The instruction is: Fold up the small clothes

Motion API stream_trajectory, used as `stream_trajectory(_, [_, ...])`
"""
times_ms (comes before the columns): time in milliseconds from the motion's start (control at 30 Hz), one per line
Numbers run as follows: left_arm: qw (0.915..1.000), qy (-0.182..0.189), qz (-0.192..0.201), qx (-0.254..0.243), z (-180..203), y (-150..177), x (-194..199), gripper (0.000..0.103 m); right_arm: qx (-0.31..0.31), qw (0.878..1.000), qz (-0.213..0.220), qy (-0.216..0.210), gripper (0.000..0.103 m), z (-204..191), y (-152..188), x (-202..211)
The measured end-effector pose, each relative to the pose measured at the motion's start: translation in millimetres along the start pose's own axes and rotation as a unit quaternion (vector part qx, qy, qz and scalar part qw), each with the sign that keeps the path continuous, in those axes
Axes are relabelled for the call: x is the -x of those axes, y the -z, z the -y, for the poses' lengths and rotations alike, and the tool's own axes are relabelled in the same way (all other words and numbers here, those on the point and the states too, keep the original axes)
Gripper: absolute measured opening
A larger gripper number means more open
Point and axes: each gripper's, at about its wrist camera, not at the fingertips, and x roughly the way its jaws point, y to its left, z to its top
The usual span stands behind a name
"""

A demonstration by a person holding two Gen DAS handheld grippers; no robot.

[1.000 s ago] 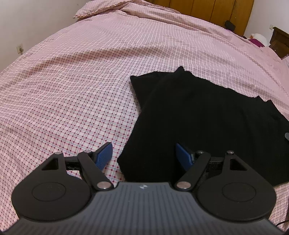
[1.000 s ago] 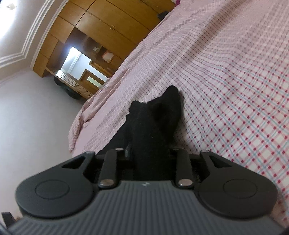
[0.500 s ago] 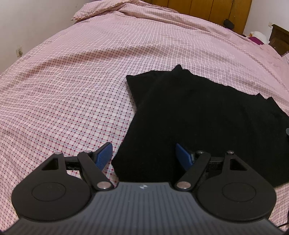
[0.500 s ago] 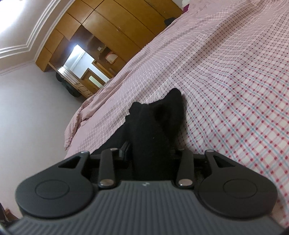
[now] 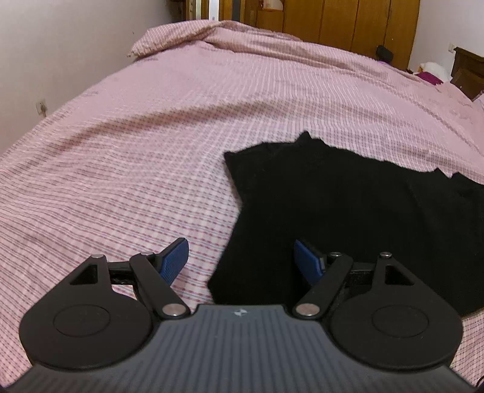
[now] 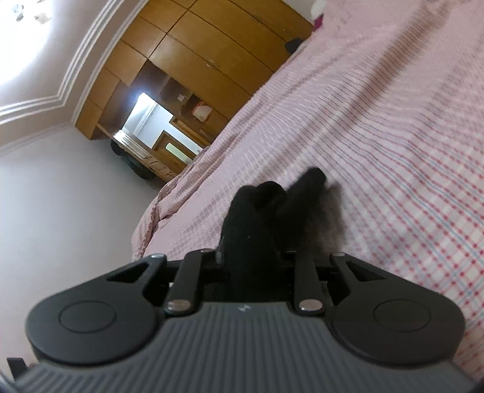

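Observation:
A black garment (image 5: 348,211) lies spread flat on the pink checked bedspread (image 5: 136,157), right of centre in the left wrist view. My left gripper (image 5: 242,260) is open and empty, its blue pads straddling the garment's near left corner just above the bed. My right gripper (image 6: 257,260) is shut on a bunched fold of the black garment (image 6: 257,217), which sticks up between its jaws and hides the fingertips. The right wrist view is tilted and blurred.
A pillow (image 5: 181,36) under the bedspread lies at the bed's far end. Wooden wardrobes (image 5: 332,21) stand behind the bed. A dark nightstand (image 5: 466,75) is at the far right. A white wall (image 5: 45,60) runs along the left.
My left gripper has lowered and pulled back, so the view looks more along the bed. My right gripper has lifted and tilted with the garment fold held in it.

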Motion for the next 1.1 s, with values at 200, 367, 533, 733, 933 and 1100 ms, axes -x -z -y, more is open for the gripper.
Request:
stream_trajectory(200, [0.9999,0.003,0.009,0.012,-17.4,-1.6,12.0,0.081,0.047,0.999,0.008,-0.009,0.023,-58.7,-3.3,-4.6])
stream_trajectory(367, [0.9996,0.0,0.014,0.025,-33.9,0.7,18.3,0.081,0.08,0.997,0.005,-0.011,0.023,-114.3,3.6,-15.5])
stream_trajectory(533, [0.9985,-0.001,0.024,0.049,-52.7,5.2,21.8,0.081,0.146,0.989,-0.009,-0.013,0.023,-172.1,25.9,-33.6])
stream_trajectory(733, [0.9971,-0.003,0.039,0.066,-77.5,8.2,29.3,0.081,0.225,0.974,-0.035,-0.016,0.023,-229.2,71.2,-59.4])
stream_trajectory(933, [0.9957,-0.008,0.052,0.076,-98.3,12.3,37.8,0.081,0.273,0.959,-0.077,0.003,0.023,-252.5,120.4,-99.8])
stream_trajectory(1100, [0.9956,-0.014,0.055,0.075,-105.6,16.6,41.0,0.081,0.277,0.949,-0.151,0.017,0.028,-248.5,155.6,-131.5])
